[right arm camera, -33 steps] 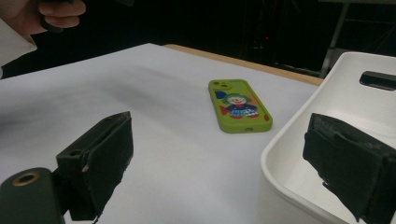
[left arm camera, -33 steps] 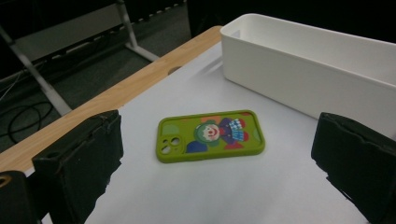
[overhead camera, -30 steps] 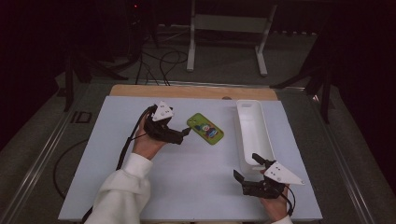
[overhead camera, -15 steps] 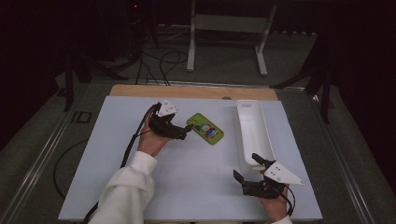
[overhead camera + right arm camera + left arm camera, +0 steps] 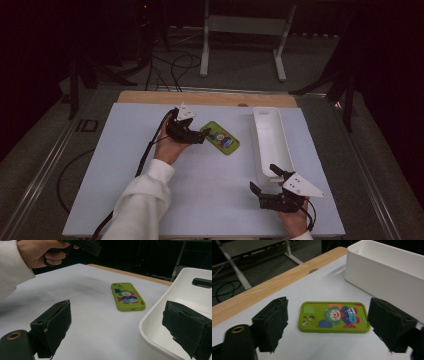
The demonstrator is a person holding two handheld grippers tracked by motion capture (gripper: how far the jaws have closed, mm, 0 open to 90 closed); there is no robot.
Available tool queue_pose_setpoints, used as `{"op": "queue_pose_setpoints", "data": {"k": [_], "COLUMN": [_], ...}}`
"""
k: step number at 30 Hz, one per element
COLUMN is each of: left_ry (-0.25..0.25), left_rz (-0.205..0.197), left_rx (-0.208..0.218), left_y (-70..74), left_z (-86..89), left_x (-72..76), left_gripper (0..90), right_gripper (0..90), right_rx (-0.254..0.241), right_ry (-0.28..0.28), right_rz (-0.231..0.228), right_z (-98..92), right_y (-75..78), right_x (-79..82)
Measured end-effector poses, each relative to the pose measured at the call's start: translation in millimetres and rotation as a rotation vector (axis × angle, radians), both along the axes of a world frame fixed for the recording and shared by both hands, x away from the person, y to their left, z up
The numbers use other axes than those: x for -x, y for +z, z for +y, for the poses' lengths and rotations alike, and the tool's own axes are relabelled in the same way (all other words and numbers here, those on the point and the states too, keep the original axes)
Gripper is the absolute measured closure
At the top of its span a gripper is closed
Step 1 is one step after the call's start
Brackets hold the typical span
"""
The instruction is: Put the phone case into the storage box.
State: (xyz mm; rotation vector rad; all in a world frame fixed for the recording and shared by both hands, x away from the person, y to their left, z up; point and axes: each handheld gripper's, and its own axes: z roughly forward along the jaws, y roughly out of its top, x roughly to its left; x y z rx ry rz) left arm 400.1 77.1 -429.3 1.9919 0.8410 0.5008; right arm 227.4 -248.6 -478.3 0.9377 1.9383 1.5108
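Your left gripper [image 5: 329, 327] stands open at the phone [image 5: 334, 316], jaws just closing in, pads clear of it. Your right gripper [image 5: 120, 332] rests open and empty by the bin [image 5: 175, 300].

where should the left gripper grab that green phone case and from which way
Across its two short ends, coming in low from the camera-hole end as the left gripper is lined up. The green phone case lies flat, picture side up, lengthwise between the open pads, which have just been closing without touching it. It is thin, so the pads probably must sink to the table to catch the rims.
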Motion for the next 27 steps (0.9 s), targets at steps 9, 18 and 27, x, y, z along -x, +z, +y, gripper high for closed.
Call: {"op": "queue_pose_setpoints", "data": {"k": [9,18,27], "left_ry": [0.015,0.022,-0.010], "left_rz": [-0.024,-0.006,0.051], "left_rx": [-0.005,0.055,0.059], "left_y": [-9.6,-18.1,-30.8], "left_z": [-13.5,-18.6,-26.6], "left_x": [-2.3,-6.4,-9.6], "left_gripper": [43.1,63.2,88.5], "right_gripper": [8.6,8.6,8.6], "right_rx": [0.004,0.004,0.003], "right_ry": [-0.002,-0.002,-0.002], "right_rz": [-0.001,-0.001,-0.002], "right_z": [0.1,0.1,0.9], "right_y": [-0.1,-0.1,-0.1], "right_x": [-0.4,-0.6,-0.6]}}
